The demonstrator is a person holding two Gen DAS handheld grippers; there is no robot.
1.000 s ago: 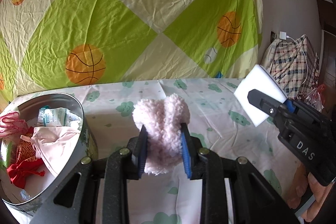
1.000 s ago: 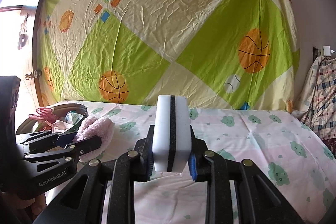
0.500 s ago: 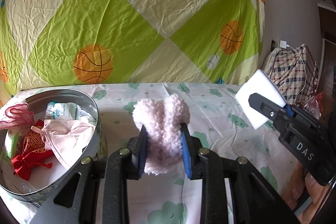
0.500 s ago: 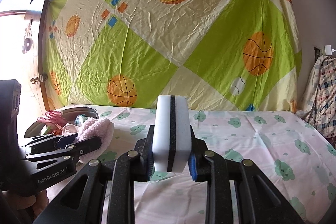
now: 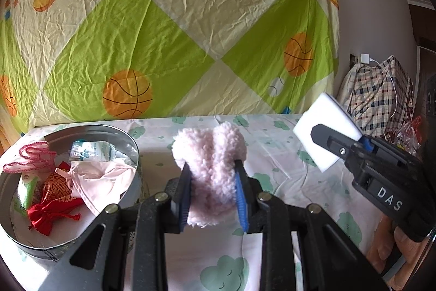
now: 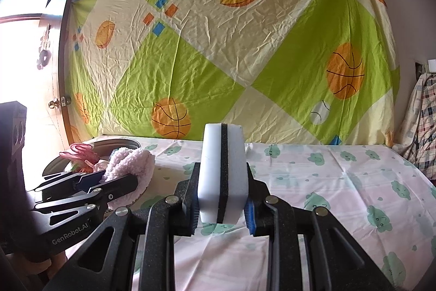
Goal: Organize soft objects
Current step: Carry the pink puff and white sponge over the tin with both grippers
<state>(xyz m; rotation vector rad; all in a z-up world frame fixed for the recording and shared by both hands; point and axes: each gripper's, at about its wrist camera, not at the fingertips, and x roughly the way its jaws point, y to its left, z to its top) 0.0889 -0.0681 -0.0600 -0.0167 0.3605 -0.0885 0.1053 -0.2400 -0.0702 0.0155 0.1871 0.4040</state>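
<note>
The letters "DAS" are read in white on the black body of the right claw [image 5: 331, 139], and "GenRobot.AI" is printed on the side of the left claw [image 6: 109, 182]. No other writing can be made out.

The left claw [image 5: 212, 191] is held level above the tabletop [image 5: 286, 154], just right of the round metal tin [image 5: 136, 154], and is clenched on a pink fluffy piece [image 5: 209, 168], which stands upright between the blue pads. The right claw [image 6: 222, 202] is held further right of the tin, also above the tabletop, and a white sponge [image 6: 222, 171] is grasped in it, upright; in the left wrist view the sponge [image 5: 327, 132] looks tilted. A part of the hand [image 5: 403, 244] is seen under the right claw.

The pink piece has a curly, woolly surface and a rounded, two-lobed top. The sponge is a smooth block with a dark layer through its middle. Inside the tin are seen a red cloth pouch [image 5: 51, 212], a pale pink fabric [image 5: 100, 179] and a pink knitted item [image 5: 30, 157] over the rim. The tabletop is covered with a thin cloth with green cloud prints.
</note>
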